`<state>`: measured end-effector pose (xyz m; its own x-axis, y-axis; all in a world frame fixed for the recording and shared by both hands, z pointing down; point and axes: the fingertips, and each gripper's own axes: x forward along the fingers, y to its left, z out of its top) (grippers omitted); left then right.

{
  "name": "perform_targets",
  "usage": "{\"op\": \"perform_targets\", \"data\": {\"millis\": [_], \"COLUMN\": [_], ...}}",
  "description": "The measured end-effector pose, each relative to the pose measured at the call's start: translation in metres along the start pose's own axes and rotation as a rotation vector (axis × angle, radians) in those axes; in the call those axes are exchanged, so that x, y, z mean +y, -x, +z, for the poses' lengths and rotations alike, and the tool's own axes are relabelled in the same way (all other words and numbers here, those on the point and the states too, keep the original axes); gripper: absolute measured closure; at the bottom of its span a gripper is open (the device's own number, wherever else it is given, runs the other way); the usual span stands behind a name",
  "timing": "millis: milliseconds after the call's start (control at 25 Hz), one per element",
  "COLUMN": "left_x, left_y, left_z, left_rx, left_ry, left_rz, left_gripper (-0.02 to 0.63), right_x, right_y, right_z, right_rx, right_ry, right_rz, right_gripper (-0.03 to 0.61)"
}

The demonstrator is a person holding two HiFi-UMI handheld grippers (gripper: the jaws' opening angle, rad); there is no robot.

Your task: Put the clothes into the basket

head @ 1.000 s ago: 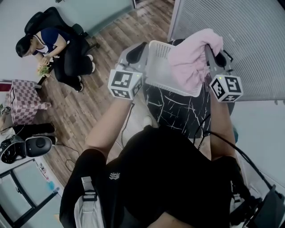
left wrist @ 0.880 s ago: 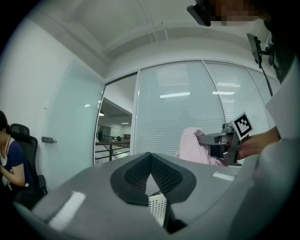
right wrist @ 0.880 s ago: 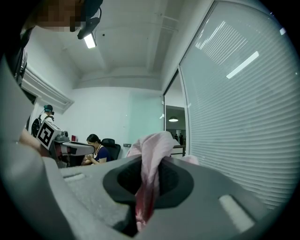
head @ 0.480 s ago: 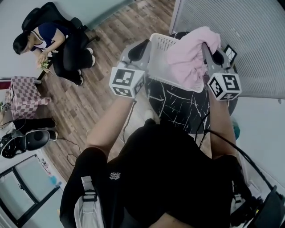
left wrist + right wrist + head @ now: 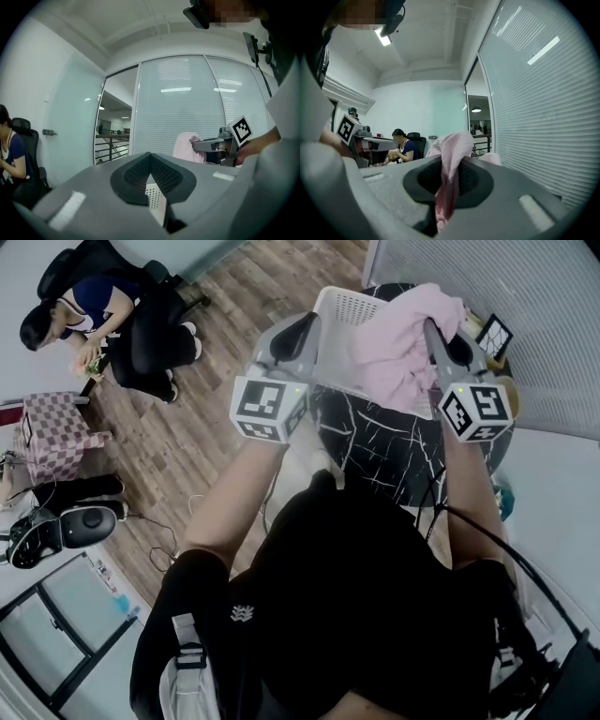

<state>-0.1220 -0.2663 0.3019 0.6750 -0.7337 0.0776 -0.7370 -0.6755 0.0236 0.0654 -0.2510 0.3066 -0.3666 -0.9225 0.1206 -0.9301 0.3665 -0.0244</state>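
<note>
A white perforated basket (image 5: 349,322) is held above a round black marble table (image 5: 389,451). My left gripper (image 5: 302,332) is shut on the basket's near left rim; in the left gripper view a strip of basket wall (image 5: 155,198) is pinched between the closed jaws of the left gripper (image 5: 150,161). A pink cloth (image 5: 401,345) drapes over the basket's right side. My right gripper (image 5: 430,326) is shut on it. In the right gripper view the pink cloth (image 5: 451,145) rises out of the closed jaws of the right gripper (image 5: 449,164).
A small framed picture (image 5: 494,334) stands on the table's far right. A person (image 5: 89,310) sits in a black chair at the far left on the wooden floor (image 5: 187,456). A checked cloth (image 5: 47,439) lies lower left. Window blinds (image 5: 534,315) close the right side.
Both grippers, the basket and the pink cloth have drifted slightly toward the top of the head view. Both grips are unchanged. The framed picture has come into sight.
</note>
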Motion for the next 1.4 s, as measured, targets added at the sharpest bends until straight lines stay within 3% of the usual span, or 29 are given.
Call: {"op": "perform_targets", "data": {"millis": [760,1400], "left_x": [0.001,0.012], "left_y": [-0.008,-0.011], "left_z": [-0.063,-0.083], "left_rx": [0.081,0.104], "left_ry": [0.063,0.085], "left_rz": [0.011,0.026], "left_gripper": [0.607,0.607], "right_x": [0.005,0.028], "right_y": [-0.013,-0.028], "right_z": [-0.071,-0.108], "right_rx": [0.101,0.162], "right_ry": [-0.06,-0.092], "right_rz": [0.036,0.089], "right_gripper": [0.543,0.543]}}
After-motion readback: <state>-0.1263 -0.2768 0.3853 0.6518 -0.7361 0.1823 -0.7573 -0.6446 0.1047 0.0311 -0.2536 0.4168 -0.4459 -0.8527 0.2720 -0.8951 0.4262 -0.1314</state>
